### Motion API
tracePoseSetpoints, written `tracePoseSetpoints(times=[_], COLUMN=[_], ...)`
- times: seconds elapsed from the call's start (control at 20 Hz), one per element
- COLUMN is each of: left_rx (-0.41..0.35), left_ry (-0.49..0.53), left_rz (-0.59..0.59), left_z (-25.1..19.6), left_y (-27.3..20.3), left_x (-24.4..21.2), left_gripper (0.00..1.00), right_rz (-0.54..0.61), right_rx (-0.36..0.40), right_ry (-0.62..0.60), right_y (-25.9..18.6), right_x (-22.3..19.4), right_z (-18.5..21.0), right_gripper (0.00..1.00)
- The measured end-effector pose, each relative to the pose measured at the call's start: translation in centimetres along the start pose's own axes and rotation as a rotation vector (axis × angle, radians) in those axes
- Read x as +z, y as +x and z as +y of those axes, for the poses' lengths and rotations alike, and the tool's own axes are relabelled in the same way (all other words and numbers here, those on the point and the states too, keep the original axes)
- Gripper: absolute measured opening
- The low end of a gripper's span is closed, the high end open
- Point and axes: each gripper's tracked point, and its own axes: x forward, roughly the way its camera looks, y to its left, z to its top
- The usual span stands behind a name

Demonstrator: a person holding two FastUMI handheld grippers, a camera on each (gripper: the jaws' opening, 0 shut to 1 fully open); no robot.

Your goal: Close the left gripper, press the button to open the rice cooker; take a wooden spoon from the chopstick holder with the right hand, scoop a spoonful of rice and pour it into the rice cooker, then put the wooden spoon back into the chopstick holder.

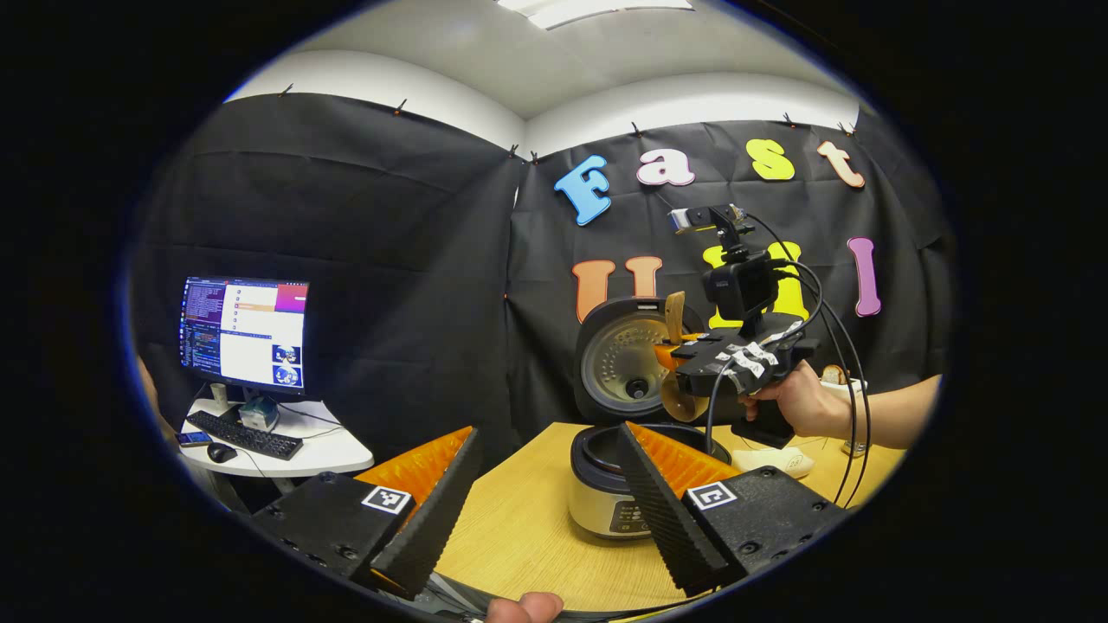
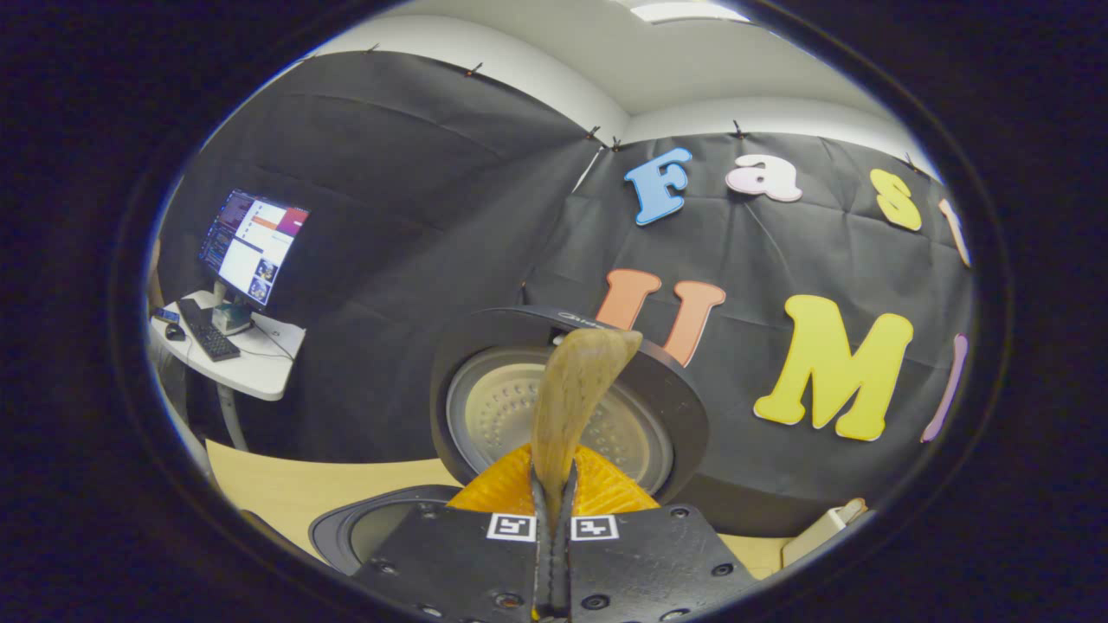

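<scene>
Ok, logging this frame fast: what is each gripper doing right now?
Left gripper: tongs open, holding nothing.
Right gripper: tongs shut on the wooden spoon, above the open rice cooker.

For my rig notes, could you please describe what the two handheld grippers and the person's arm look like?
Both grippers, left and right, have black blocky bodies with square black-and-white markers. In the left gripper view, the right gripper carries a stacked black camera, looping black cables, white tape and a pistol grip; the forearm is bare.
</scene>
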Motion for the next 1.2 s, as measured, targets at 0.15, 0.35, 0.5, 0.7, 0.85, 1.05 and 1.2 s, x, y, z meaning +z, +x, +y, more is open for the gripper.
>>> tracePoseSetpoints(times=[0.15, 0.35, 0.5, 0.7, 0.85, 1.05, 1.2], left_rx=[-0.019, -0.014, -0.011, -0.014, -0.044, -0.092, -0.139], left_ry=[-0.007, -0.024, -0.035, -0.027, -0.017, -0.004, -0.009], left_rz=[-0.014, -0.025, -0.015, -0.023, -0.018, -0.015, -0.003], left_z=[-0.7, -0.6, -0.6, -1.3, -3.0, -5.2, -7.1], left_y=[-0.1, -0.4, -0.5, -0.6, -0.7, -0.6, -0.8], left_x=[0.5, 1.0, 0.9, 1.3, 1.4, 1.5, 1.2], left_gripper=[1.00, 0.99, 0.99, 0.99, 0.99, 0.99, 0.99], right_rz=[-0.021, -0.037, -0.051, -0.048, -0.018, -0.016, -0.017], right_rx=[0.017, 0.034, 0.037, 0.035, 0.004, -0.032, -0.099], right_ry=[0.077, 0.188, 0.252, 0.359, 0.472, 0.576, 0.617], right_y=[-0.6, -1.9, -2.8, -4.4, -6.4, -9.3, -12.2], right_x=[0.6, 1.5, 1.9, 1.6, 0.6, -0.2, -1.8], right_z=[-0.1, -0.7, -1.8, -4.2, -7.0, -11.1, -15.5], right_gripper=[0.00, 0.00, 0.00, 0.00, 0.00, 0.00, 0.00])
